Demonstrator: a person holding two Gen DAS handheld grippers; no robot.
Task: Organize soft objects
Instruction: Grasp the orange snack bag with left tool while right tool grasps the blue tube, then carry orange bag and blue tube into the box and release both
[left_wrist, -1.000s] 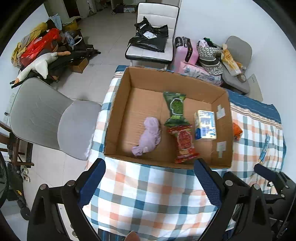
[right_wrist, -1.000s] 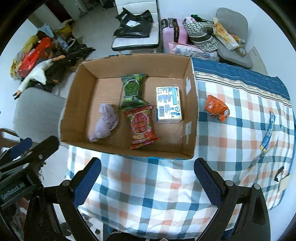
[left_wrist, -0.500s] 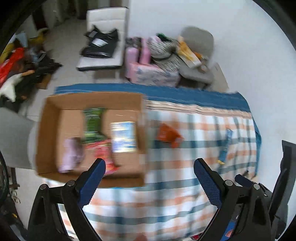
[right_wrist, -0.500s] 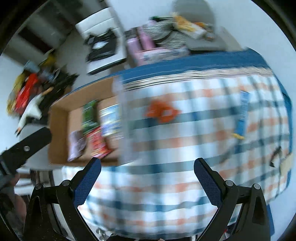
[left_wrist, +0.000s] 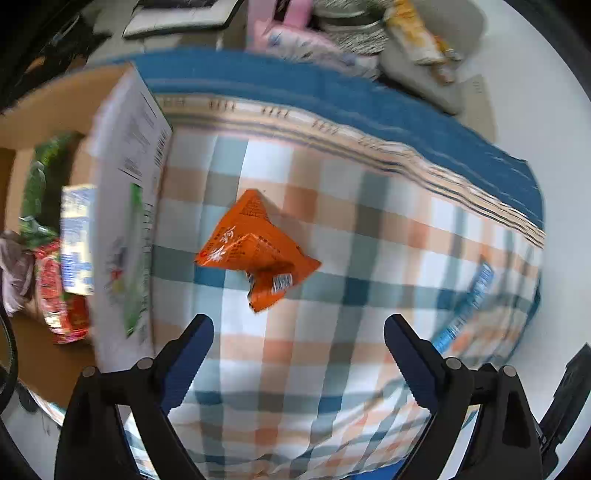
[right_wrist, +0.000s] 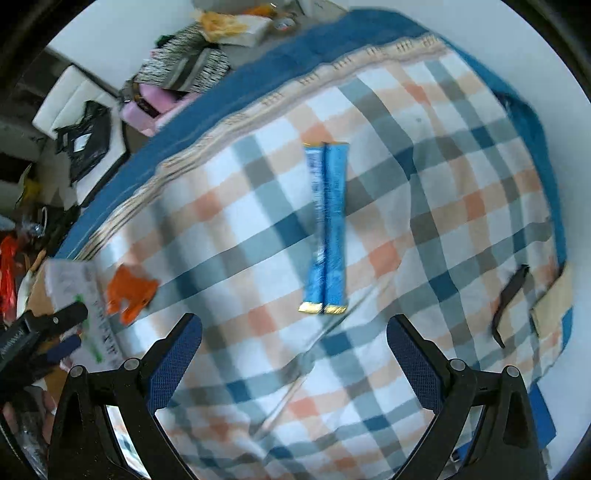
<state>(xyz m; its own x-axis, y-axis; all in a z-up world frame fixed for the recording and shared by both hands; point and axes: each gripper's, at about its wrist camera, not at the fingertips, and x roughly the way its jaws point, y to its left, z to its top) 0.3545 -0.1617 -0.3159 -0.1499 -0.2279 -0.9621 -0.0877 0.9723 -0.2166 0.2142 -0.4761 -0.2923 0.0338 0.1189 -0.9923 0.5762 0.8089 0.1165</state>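
An orange snack packet (left_wrist: 255, 251) lies on the checked tablecloth (left_wrist: 369, 258), just right of the cardboard box (left_wrist: 125, 229). My left gripper (left_wrist: 297, 354) is open and empty, a little in front of the packet. The box holds a green packet (left_wrist: 35, 184), a red packet (left_wrist: 61, 295), a blue-white pack (left_wrist: 75, 243) and a lilac cloth (left_wrist: 13, 266). A long blue sachet (right_wrist: 327, 229) lies on the cloth ahead of my right gripper (right_wrist: 293, 354), which is open and empty. The orange packet also shows at the left of the right wrist view (right_wrist: 129, 291).
A black strap (right_wrist: 511, 299) and a tan tag (right_wrist: 554, 299) lie at the cloth's right edge. Beyond the table stand a chair with bags (right_wrist: 88, 129), a pink suitcase (right_wrist: 147, 103) and a grey chair with clutter (left_wrist: 417, 40). The blue sachet shows at the right of the left wrist view (left_wrist: 469, 299).
Both grippers have swung right, away from the box. The left now faces the orange packet from close up; the right now faces the blue sachet. Both stay open.
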